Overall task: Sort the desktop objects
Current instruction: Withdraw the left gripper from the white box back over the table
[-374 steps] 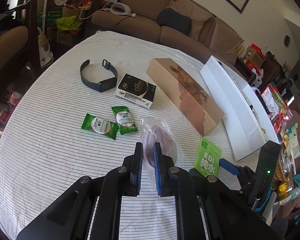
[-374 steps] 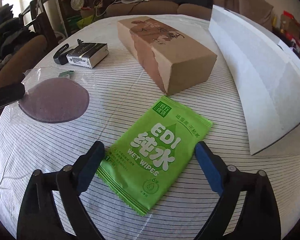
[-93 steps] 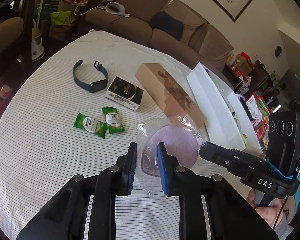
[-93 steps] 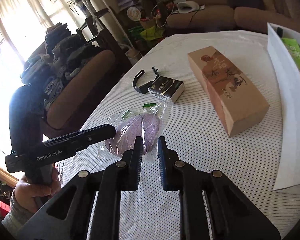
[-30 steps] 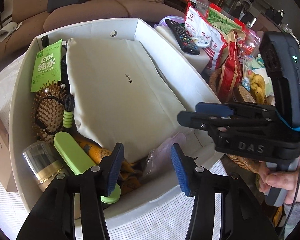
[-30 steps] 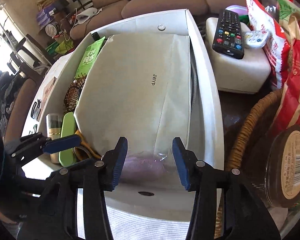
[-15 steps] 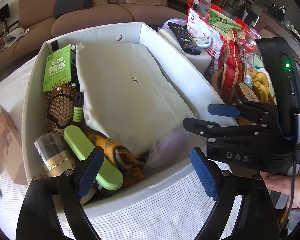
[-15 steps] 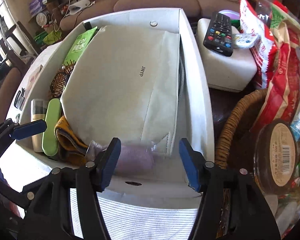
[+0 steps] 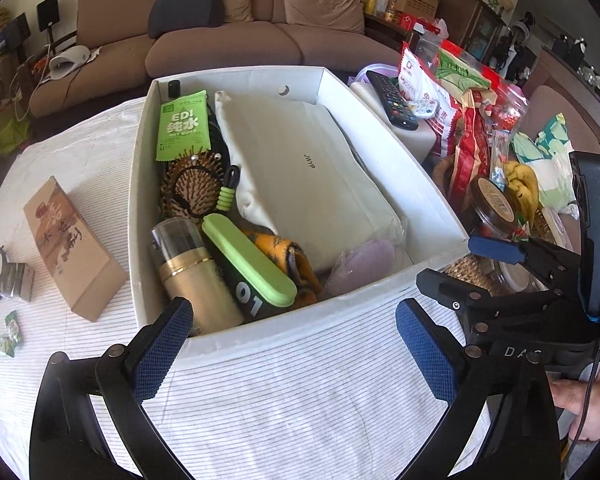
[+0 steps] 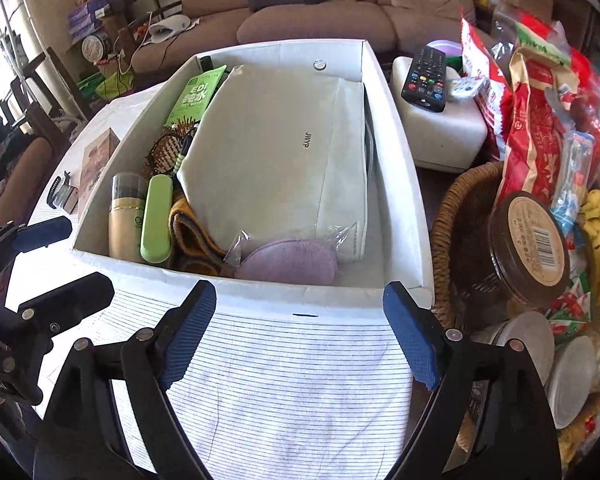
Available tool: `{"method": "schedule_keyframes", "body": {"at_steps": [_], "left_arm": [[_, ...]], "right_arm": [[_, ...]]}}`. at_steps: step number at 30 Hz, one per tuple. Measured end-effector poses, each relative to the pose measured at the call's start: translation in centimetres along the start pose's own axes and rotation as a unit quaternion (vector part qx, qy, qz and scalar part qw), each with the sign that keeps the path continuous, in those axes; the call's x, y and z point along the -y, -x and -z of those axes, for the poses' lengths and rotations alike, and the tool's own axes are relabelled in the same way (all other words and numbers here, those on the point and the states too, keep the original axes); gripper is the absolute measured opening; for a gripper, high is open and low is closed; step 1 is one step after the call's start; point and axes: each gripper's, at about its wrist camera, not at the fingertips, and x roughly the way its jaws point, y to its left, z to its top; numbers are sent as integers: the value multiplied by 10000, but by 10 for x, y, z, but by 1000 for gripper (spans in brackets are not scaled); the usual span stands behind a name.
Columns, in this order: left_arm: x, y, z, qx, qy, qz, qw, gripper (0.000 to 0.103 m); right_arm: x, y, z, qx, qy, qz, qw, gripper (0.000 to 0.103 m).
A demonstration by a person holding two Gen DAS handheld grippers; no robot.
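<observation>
The purple pad in its clear plastic bag (image 9: 360, 262) lies inside the white box (image 9: 300, 308) at its near right corner, also in the right wrist view (image 10: 288, 262). The box (image 10: 400, 184) also holds a green wet wipes packet (image 9: 183, 126), a beige pouch (image 9: 300, 168), a hairbrush (image 9: 188, 184), a gold bottle (image 9: 192, 276) and a green case (image 9: 248, 268). My left gripper (image 9: 294, 344) is open and empty just in front of the box. My right gripper (image 10: 298, 330) is open and empty, also before the box's near wall.
A brown carton (image 9: 70, 244), a small box with a wristband (image 9: 8, 278) and green candies (image 9: 8, 338) lie on the striped tablecloth left of the white box. A wicker basket (image 10: 456, 232), a jar (image 10: 528, 240), snack bags and a remote (image 10: 426, 78) crowd the right side.
Both grippers have pulled back from the box and opened wider. The bagged purple pad, let go earlier, now rests in the box.
</observation>
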Motion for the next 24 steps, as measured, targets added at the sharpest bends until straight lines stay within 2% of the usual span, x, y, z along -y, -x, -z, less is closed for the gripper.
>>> {"method": "schedule_keyframes", "body": {"at_steps": [4,6,8,14,19,24], "left_arm": [[-1,16,10,48,12,-37,10000,103],[-3,25,16,86,27,-40,10000,103],[-5,33,23,113,51,-34,9999,103],[-22,57,45,196,179,-55,9996,103],[-57,77,67,290,394,-82,9988,103],[-119,94,94,345,759,-252,9962,103]], "right_arm": [[-5,15,5,82,-42,-25,10000,87],[-9,21,8,96,-32,-63,9999,98],[-16,26,12,72,5,-129,9999,103],[-46,37,21,65,110,-314,9994,103],[-83,43,26,138,207,-539,9982,103],[-128,40,26,233,360,-791,9959,103]]}}
